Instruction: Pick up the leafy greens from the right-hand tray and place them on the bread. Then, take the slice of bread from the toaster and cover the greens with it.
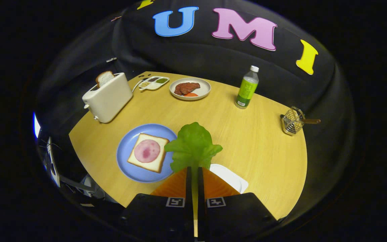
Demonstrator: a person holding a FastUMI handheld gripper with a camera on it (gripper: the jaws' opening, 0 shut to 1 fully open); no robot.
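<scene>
My gripper (195,169) is shut on the leafy greens (193,145), whose green leaf sticks up ahead of the fingertips, lifted above the table. Under and just right of the fingers lies the white tray (231,177). Left of the leaf sits a blue plate (123,160) with a slice of bread (147,152) topped by a round pink slice of ham (146,151). Far beyond on the left stands a white toaster (108,97) with a second bread slice (104,78) poking out of its slot.
At the back of the round wooden table (247,134) are a small divided sauce dish (153,82) and a white plate with meat (190,88). A green bottle (247,88) stands at the back right, and a wire basket (293,121) sits near the right edge.
</scene>
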